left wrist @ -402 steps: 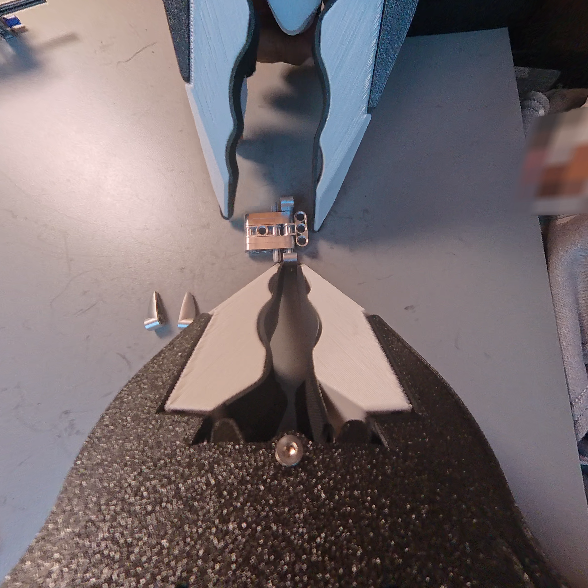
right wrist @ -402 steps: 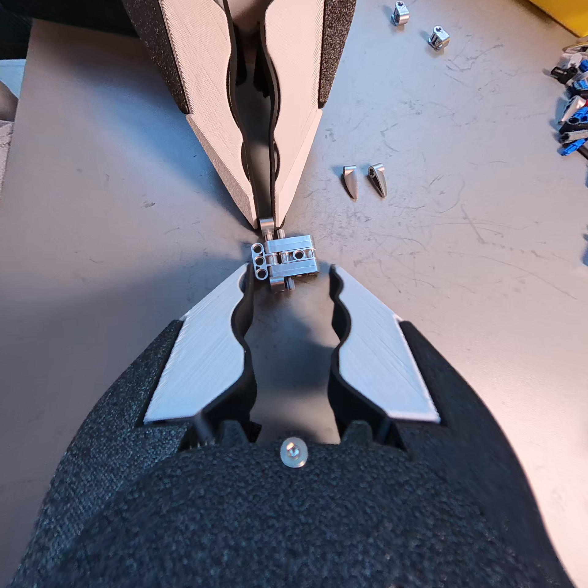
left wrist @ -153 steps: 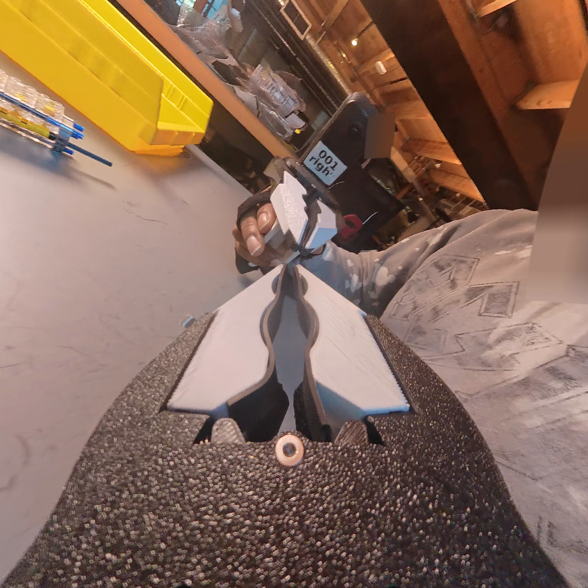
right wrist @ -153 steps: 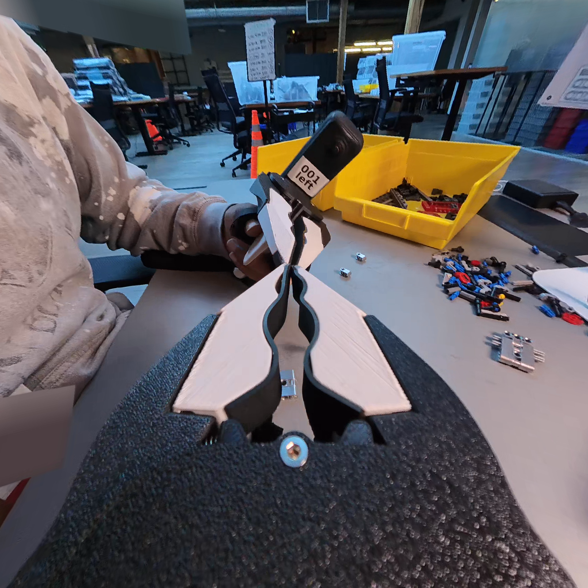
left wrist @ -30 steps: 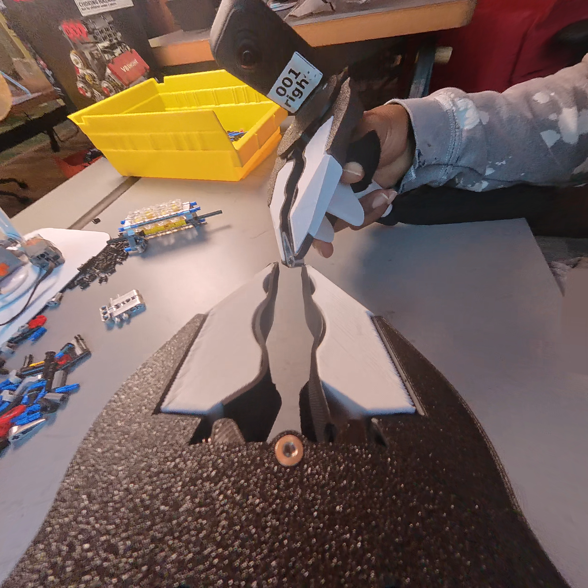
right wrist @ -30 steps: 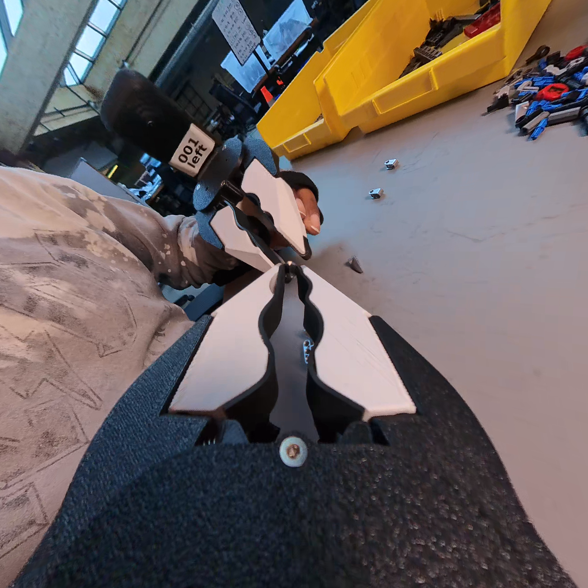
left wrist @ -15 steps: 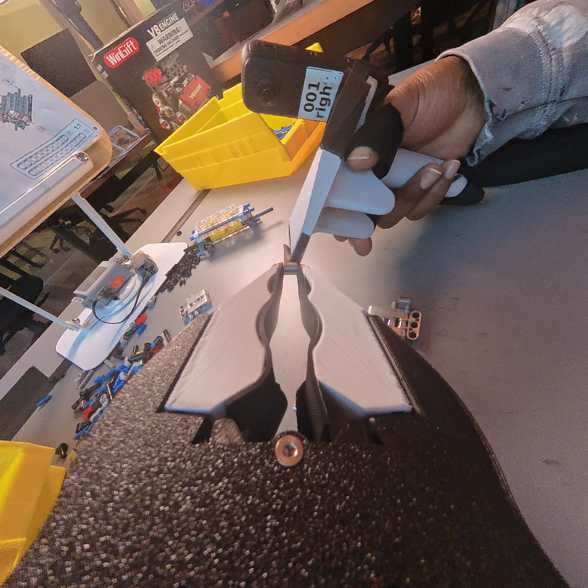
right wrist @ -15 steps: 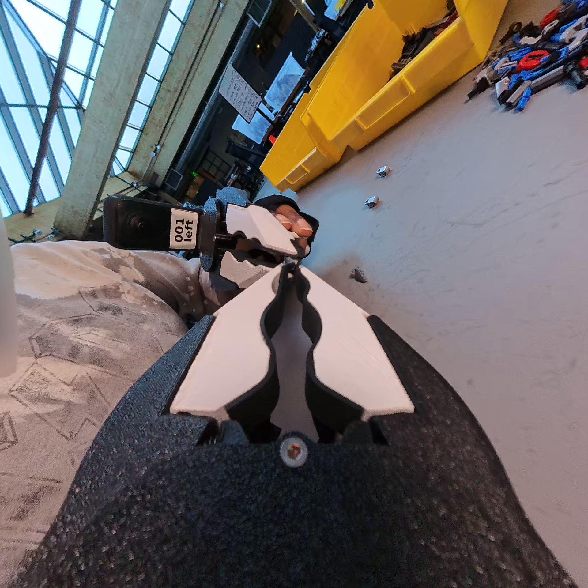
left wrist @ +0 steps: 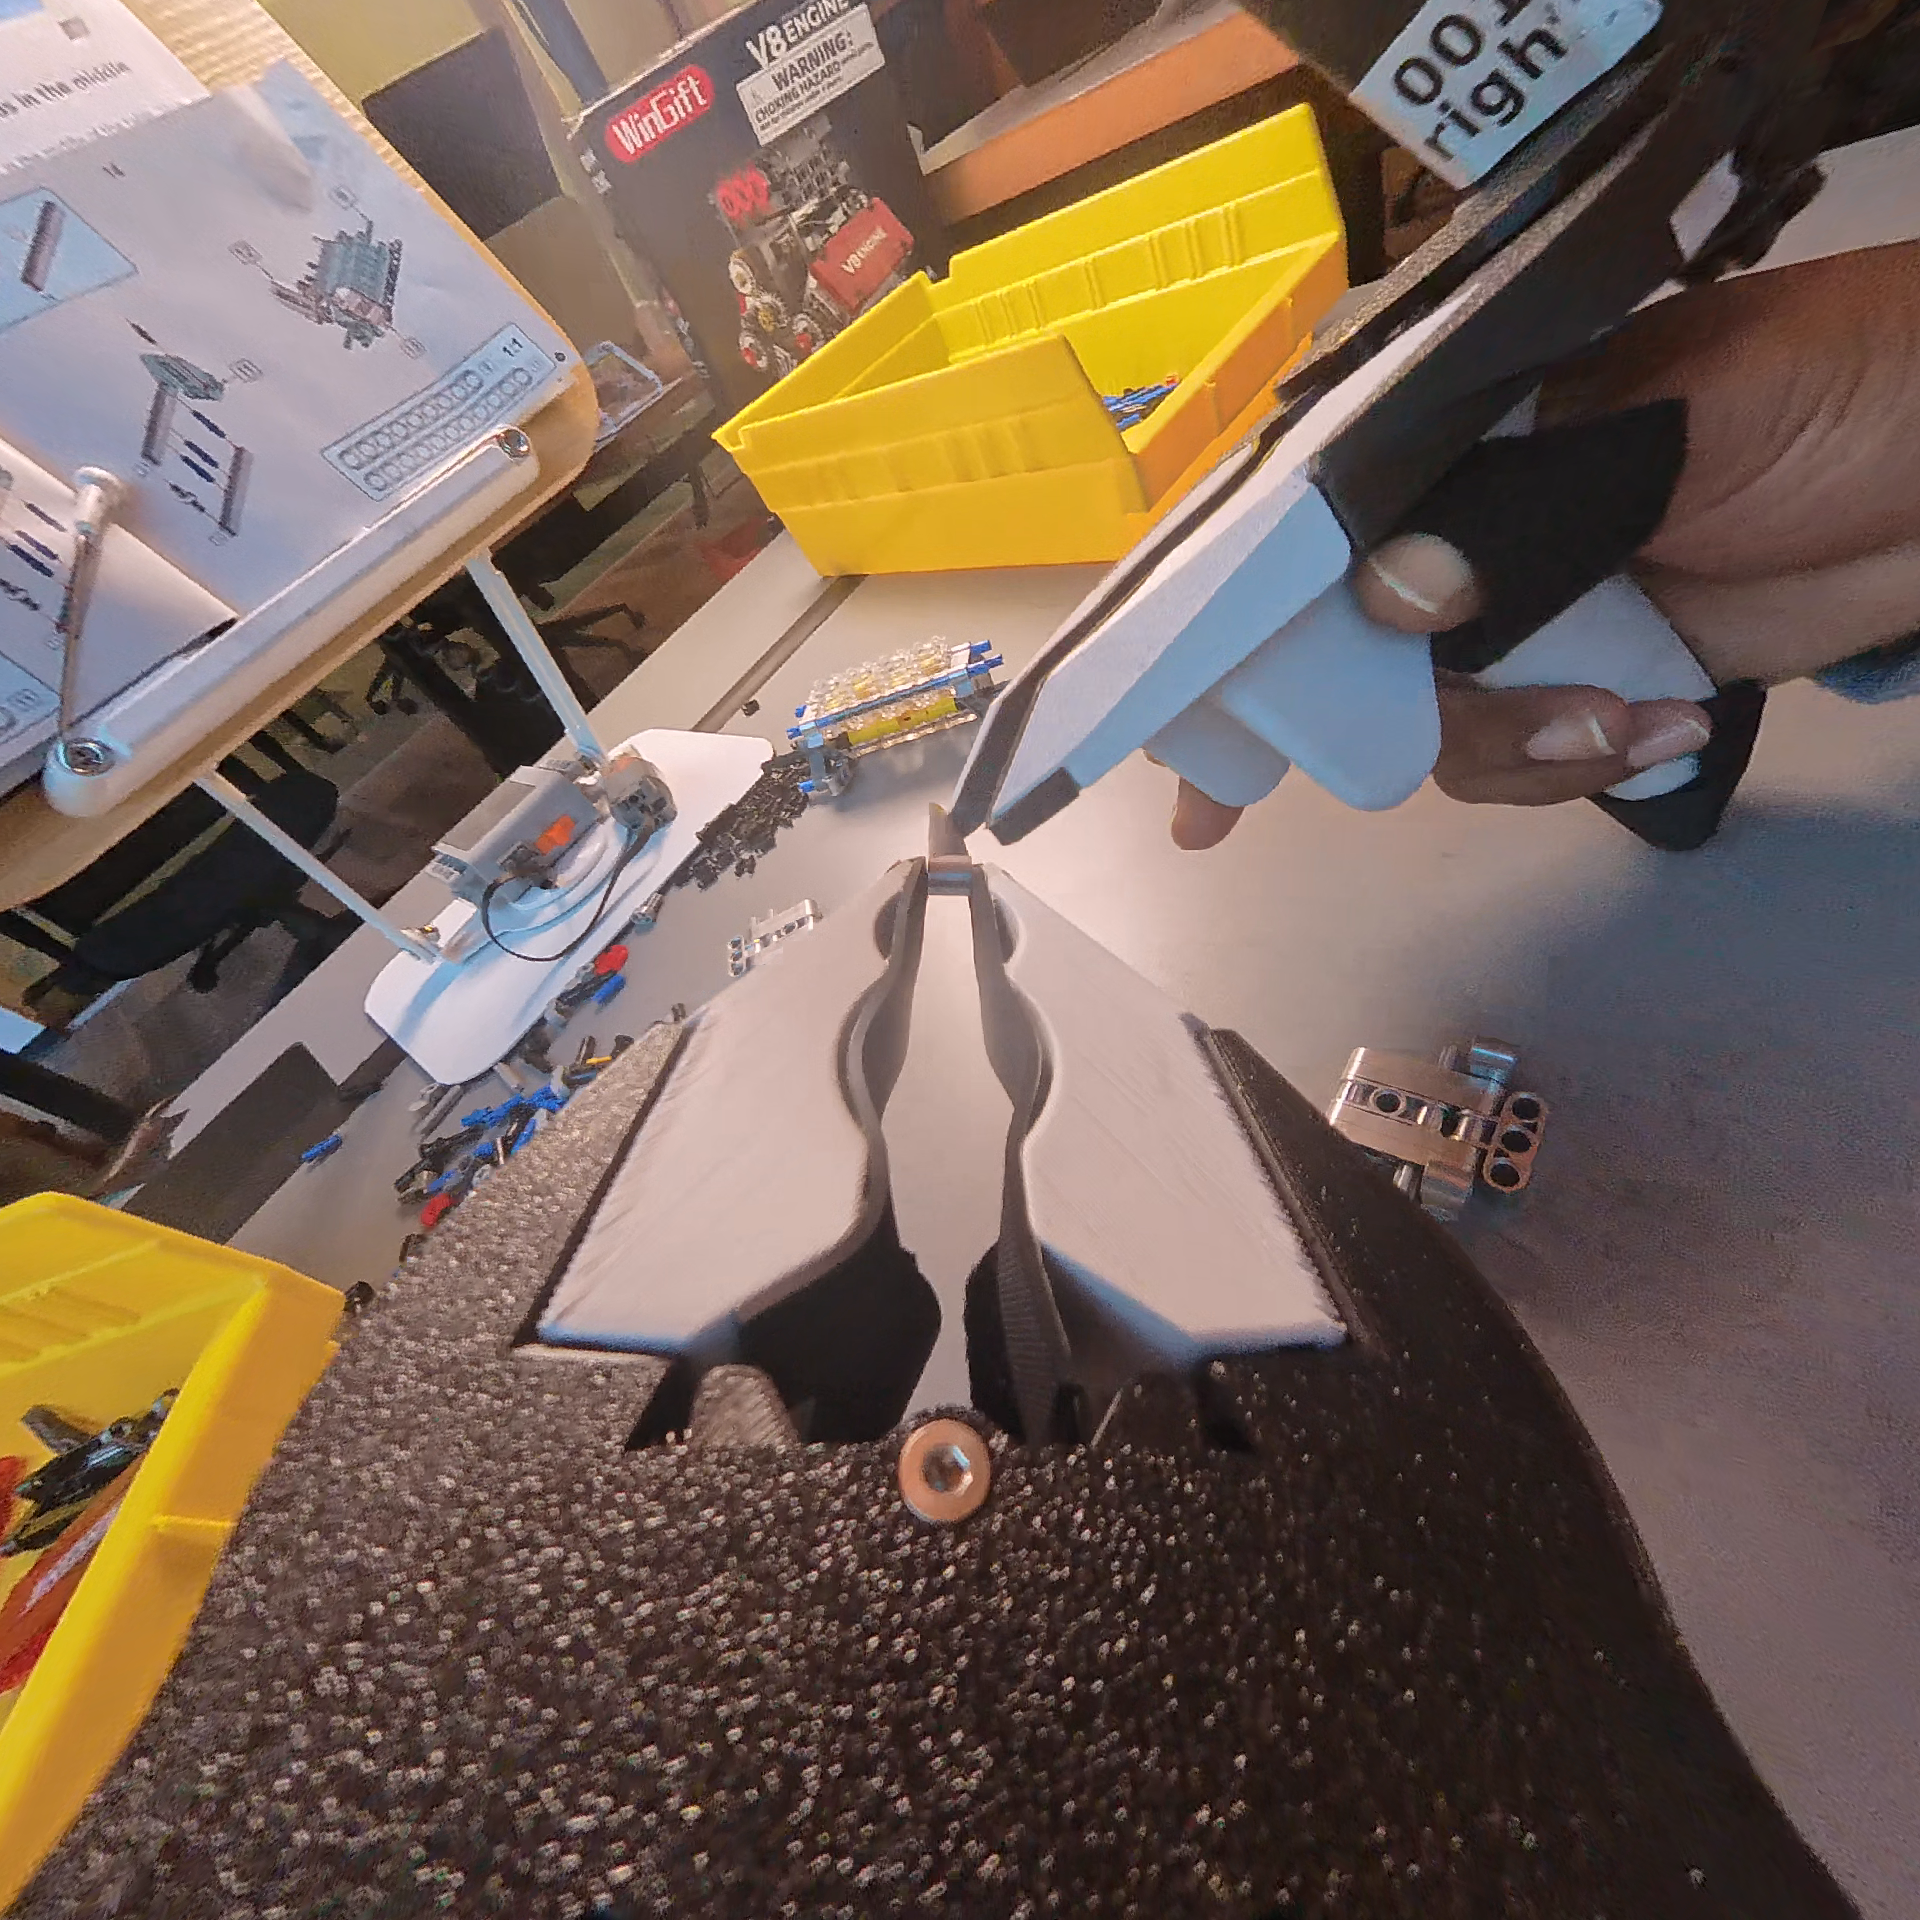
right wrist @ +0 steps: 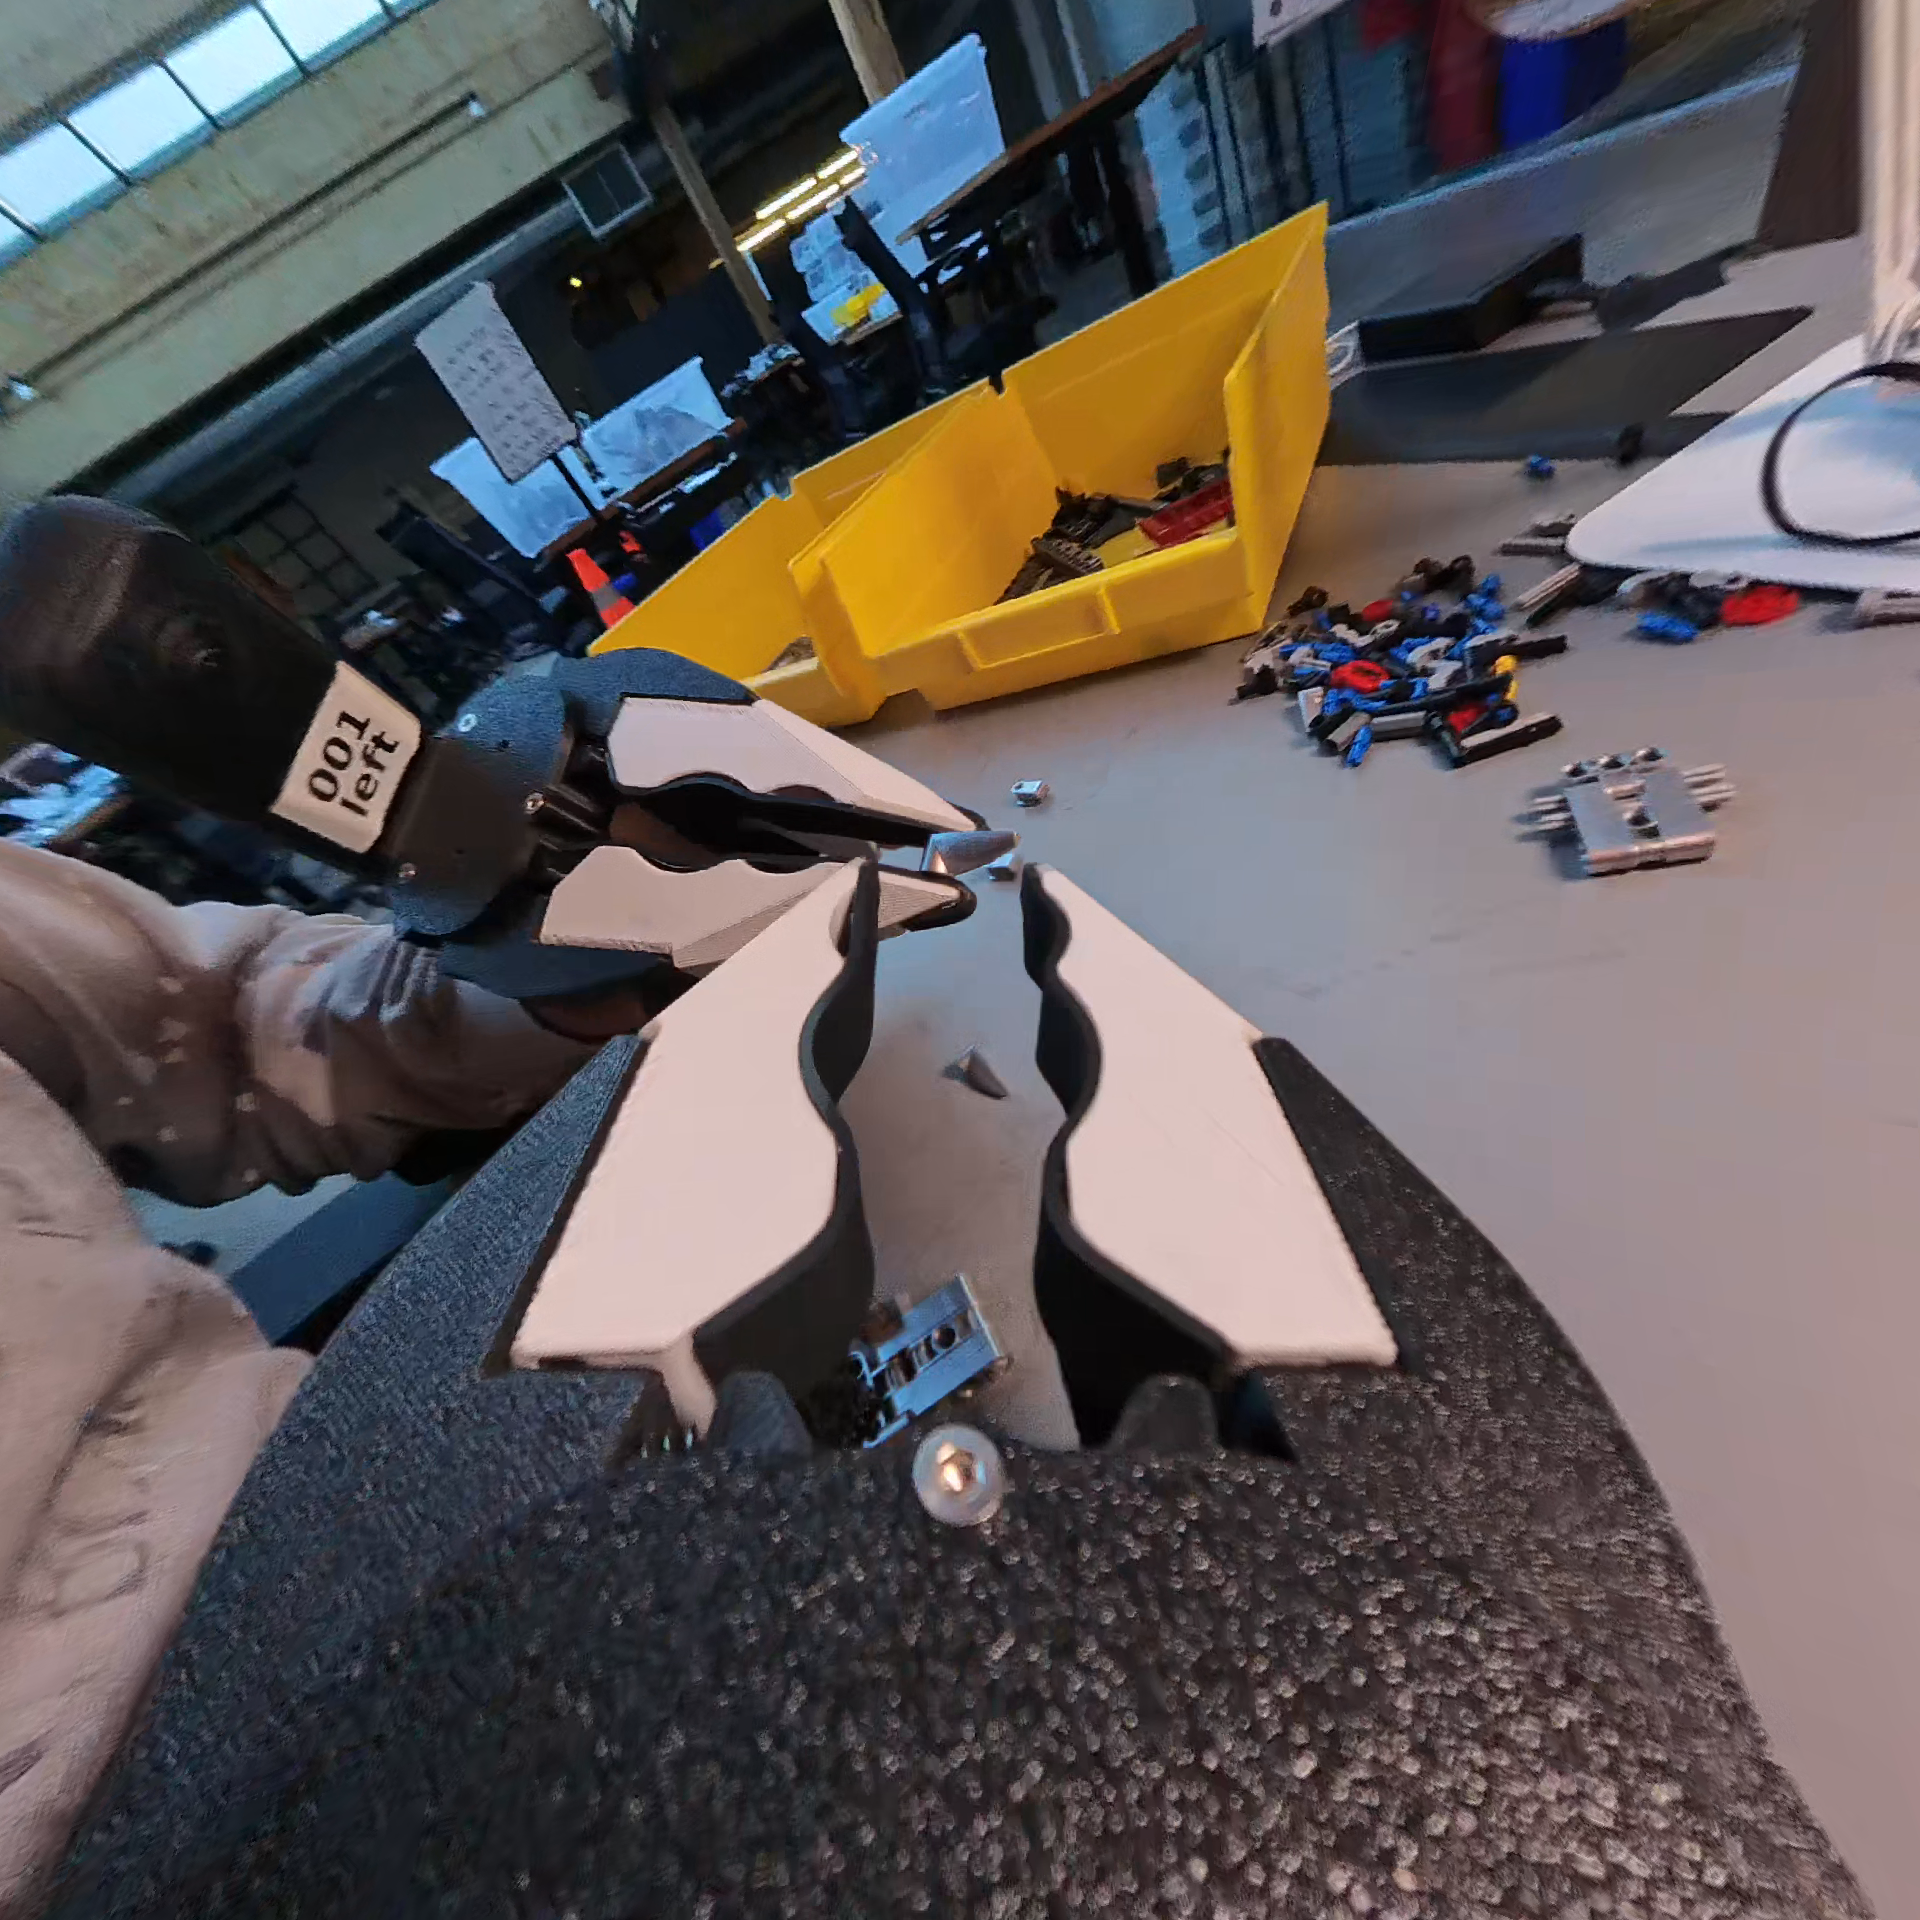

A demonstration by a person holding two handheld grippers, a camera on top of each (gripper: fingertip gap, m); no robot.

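My left gripper [left wrist: 948, 878] is shut on a small silver pointed piece [left wrist: 945, 844], held above the grey table [left wrist: 1558, 1039]. In the right wrist view the left gripper [right wrist: 935, 857] comes in from the left with that piece [right wrist: 968, 847] sticking out of its tips. My right gripper [right wrist: 940, 904] is open with its tips just in front of the piece, not gripping it. It shows from the side in the left wrist view [left wrist: 977, 810]. A second pointed piece [right wrist: 977, 1075] and a silver block assembly [left wrist: 1439, 1127] lie on the table below; the assembly also shows in the right wrist view [right wrist: 925, 1351].
Yellow bins [left wrist: 1039, 416] [right wrist: 1039, 561] stand at the back, another [left wrist: 94, 1455] at near left. A pile of small coloured parts [right wrist: 1392, 675], a flat silver assembly [right wrist: 1631, 810], a white plate with a wired box [left wrist: 551, 842] and an instruction sheet on a stand [left wrist: 208, 364] lie left of the grippers.
The right gripper has opened and let go of the pointed piece. The left gripper keeps hold of it. Both views have swung round over the table.
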